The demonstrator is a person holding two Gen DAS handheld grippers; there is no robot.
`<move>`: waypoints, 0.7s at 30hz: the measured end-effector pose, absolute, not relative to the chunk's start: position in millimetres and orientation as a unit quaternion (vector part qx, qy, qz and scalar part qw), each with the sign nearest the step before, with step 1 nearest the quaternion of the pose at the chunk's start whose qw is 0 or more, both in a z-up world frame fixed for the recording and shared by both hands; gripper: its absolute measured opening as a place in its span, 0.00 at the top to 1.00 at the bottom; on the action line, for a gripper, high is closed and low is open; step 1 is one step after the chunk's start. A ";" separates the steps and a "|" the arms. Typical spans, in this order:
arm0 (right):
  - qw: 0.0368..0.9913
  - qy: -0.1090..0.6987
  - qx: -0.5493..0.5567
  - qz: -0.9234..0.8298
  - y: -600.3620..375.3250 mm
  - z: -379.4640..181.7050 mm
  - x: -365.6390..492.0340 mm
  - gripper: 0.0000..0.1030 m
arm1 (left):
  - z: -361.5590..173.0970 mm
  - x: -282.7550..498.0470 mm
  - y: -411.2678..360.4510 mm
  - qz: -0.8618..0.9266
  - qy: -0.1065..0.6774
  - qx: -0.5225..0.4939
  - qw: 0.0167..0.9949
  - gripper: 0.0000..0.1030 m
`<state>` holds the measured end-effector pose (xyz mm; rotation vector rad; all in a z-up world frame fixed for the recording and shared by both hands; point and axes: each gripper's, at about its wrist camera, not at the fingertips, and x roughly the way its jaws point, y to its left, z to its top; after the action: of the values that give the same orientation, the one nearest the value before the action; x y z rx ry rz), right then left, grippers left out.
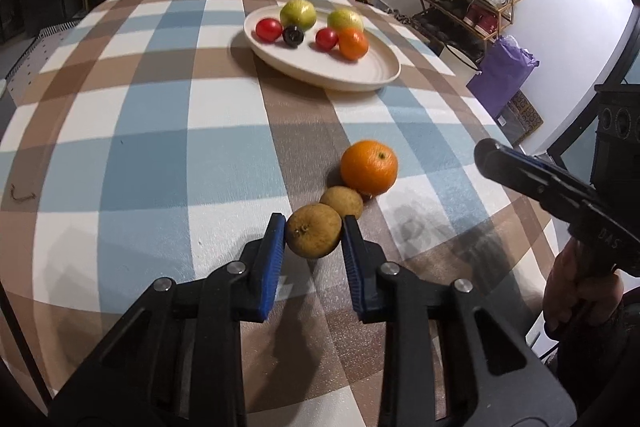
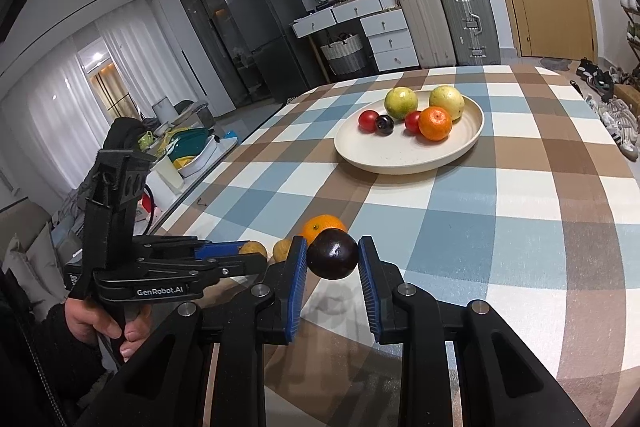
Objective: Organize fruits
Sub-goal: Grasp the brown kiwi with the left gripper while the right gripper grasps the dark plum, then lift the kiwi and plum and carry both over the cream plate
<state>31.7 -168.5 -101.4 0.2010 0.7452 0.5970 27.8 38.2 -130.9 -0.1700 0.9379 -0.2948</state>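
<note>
- Both pairs of jaws were closed on fruit: the left gripper (image 1: 313, 233) pinched a brown fruit (image 1: 314, 230) between its blue pads, and the right gripper (image 2: 333, 255) pinched a dark plum (image 2: 333, 254) the same way.
- Whether the brown fruit rested on the checked tabletop (image 1: 160, 131) or sat just off it could not be told; the dark plum appeared lifted clear, with its shadow on the cloth beneath.
- Just beyond the left jaws, a second brown fruit (image 1: 342, 201) touched the pinched one, and an orange (image 1: 369, 167) sat right behind that.
- Well ahead of both jaws, a cream plate (image 2: 400, 157) held six pieces: two green-yellow apples (image 2: 401, 102), two small red fruits (image 2: 368, 120), one dark plum and a second orange (image 2: 435, 123).
- Judging by this, the sorting looked more than half done; four pieces were off the plate, two of them already gripped.
- Remaining work seemed to be carrying the two held fruits forward to the plate, then fetching the other brown fruit and the near orange.
- Brown fruit was round, dull and rough-skinned with a small stem dimple; the held plum was glossy and nearly black.
- Each gripper was black, with a person's hand (image 2: 96, 325) on its handle.
</note>
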 end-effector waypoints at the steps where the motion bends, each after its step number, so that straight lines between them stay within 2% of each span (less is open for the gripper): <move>1: 0.884 0.357 0.096 0.287 -168.4 -100.6 32.8 0.75 | -126.9 28.6 39.2 -0.141 0.446 -0.082 0.880 0.75; 11: 0.884 0.352 0.103 0.291 -167.1 -99.4 48.2 0.75 | -91.8 63.8 37.8 -0.156 0.420 -0.065 0.892 0.75; 21: 0.884 0.351 0.112 0.289 -170.7 -95.9 79.1 0.75 | -83.2 122.9 18.7 -0.176 0.423 -0.066 0.886 0.75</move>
<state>79.1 -170.7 -95.9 0.2329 0.7295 0.6009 122.9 18.7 -83.2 -0.1365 0.8800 -0.3656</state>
